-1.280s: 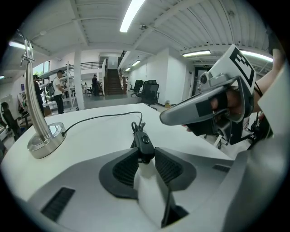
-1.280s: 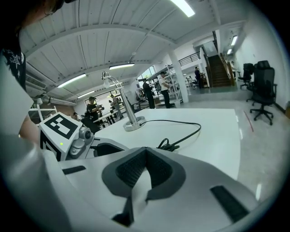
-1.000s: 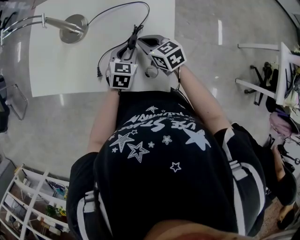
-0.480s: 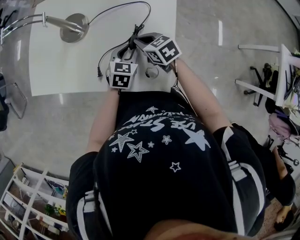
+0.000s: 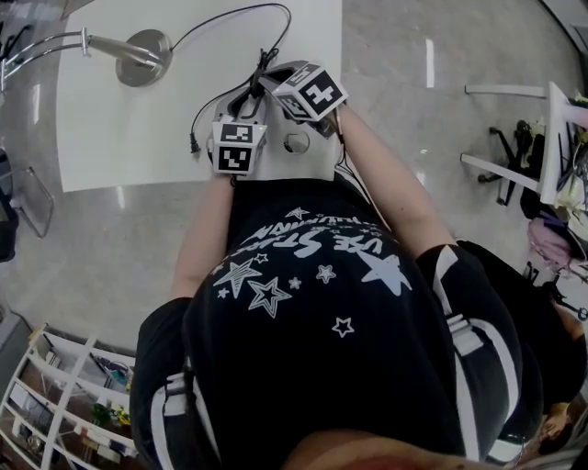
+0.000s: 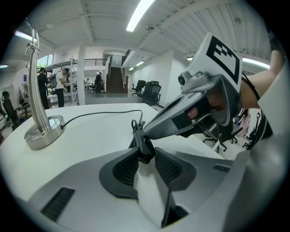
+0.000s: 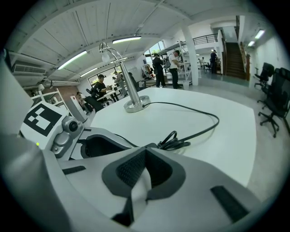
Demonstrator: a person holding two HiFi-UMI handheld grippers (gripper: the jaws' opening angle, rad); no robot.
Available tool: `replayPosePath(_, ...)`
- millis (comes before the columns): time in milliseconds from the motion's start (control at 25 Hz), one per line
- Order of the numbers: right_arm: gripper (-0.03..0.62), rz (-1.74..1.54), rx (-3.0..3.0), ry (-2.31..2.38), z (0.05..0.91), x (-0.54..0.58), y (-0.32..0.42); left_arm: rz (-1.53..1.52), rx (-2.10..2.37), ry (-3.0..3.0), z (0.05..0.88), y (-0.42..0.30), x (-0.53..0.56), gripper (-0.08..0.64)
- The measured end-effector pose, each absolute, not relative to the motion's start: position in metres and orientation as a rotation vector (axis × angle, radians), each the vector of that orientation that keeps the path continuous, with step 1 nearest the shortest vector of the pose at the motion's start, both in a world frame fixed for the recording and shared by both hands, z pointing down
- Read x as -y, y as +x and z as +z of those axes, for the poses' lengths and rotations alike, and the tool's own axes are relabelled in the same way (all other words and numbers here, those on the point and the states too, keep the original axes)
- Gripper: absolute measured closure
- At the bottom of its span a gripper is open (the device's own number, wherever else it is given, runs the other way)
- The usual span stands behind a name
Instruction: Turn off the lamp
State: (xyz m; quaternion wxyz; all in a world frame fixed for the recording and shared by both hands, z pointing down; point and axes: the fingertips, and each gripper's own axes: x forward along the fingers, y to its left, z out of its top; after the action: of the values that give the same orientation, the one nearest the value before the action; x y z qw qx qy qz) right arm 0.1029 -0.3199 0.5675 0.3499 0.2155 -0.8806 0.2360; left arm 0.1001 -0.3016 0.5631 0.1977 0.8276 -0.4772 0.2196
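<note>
1. Right gripper (image 5: 268, 83) shifted toward ten o'clock in head view; lamp (image 5: 142, 53) at ten o'clock.
2. Left gripper view: left gripper (image 6: 146, 153) jaws clamped on cord switch (image 6: 144, 144).
3. Right gripper view: jaws closed, empty; off-centre press could slip off switch.

A white table (image 5: 119, 128) fills the head view's upper left. A round lamp base (image 5: 145, 55) stands on it at far upper left. A black cord (image 5: 228, 13) loops along the top, and its plug (image 5: 194, 144) lies lower down.

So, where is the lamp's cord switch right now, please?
In the left gripper view the cord switch sits between the left gripper's jaws, with the right gripper's tip against it.
</note>
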Motion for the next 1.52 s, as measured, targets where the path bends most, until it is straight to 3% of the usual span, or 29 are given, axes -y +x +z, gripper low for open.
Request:
replayPosePath(680,0.586,0.712,2.357,0.757,0.558,0.325,0.128,0.631,1.353,2.342,0.563,0.101,0.300,0.430)
replayPosePath(1080,0.586,0.853,2.288,1.022,0.552,0.325,0.150,0.528,1.136,2.435,0.542,0.100,0.289,0.427)
replayPosePath(1520,0.586,0.908,2.265,1.284,0.526,0.306,0.132,0.366,1.106,2.438,0.502,0.015,0.283,0.426)
